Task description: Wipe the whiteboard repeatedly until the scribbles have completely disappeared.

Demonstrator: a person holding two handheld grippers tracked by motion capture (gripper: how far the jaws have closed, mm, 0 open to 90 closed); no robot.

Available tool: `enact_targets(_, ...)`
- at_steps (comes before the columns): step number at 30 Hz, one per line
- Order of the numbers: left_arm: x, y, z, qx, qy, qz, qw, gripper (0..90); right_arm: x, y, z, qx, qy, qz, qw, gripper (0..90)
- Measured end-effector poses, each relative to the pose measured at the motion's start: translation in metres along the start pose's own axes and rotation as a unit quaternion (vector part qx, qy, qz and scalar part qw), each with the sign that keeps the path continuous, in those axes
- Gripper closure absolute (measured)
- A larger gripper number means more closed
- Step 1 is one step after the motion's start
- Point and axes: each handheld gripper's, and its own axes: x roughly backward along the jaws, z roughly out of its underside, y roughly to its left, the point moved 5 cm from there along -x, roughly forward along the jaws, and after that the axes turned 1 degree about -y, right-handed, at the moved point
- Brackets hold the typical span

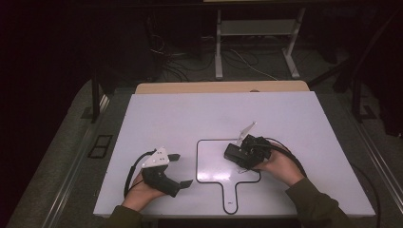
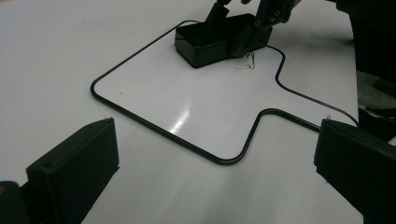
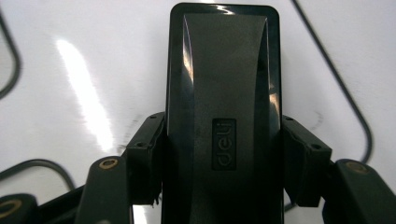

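Right claw clamped tight on a black box with "deli" on its lid, one jaw pressing each long side. Box sitting flat inside the black outline drawn on the white tabletop, near the top right corner of that shape. Seen from the left gripper view too, the box resting on the shiny board with the right claw around its far end. Left claw wide apart, holding nothing, lying just beside the outline on its left.
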Motion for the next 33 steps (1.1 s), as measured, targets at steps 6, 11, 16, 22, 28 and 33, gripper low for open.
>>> enact_targets(6, 0.0, 0.0, 0.0, 0.0, 0.0, -0.001, 1.0, 0.0, 0.001, 0.015, -0.001, 0.021, -0.002, -0.008, 0.9997, 38.7)
enact_targets(11, 0.001, 0.0, 0.0, -0.001, 0.0, -0.001, 1.0, 0.0, 0.0, -0.003, 0.002, -0.005, -0.008, 0.002, 0.9999, 38.7)
enact_targets(16, 0.0, 0.0, 0.0, 0.0, 0.001, 0.0, 1.0, 0.0, 0.003, -0.03, 0.013, -0.043, -0.01, 0.015, 0.9989, 38.7)
enact_targets(22, 0.0, 0.0, 0.0, -0.001, 0.001, 0.0, 1.0, 0.0, 0.004, -0.029, 0.014, -0.04, -0.008, 0.018, 0.999, 38.7)
enact_targets(28, 0.0, 0.0, 0.0, -0.001, 0.002, 0.0, 1.0, 0.0, 0.005, -0.015, 0.013, -0.027, -0.005, 0.01, 0.9996, 38.7)
enact_targets(33, 0.0, -0.001, 0.0, -0.002, 0.001, -0.001, 1.0, 0.0, 0.003, 0.001, 0.008, -0.002, -0.005, 0.007, 1.0, 38.7)
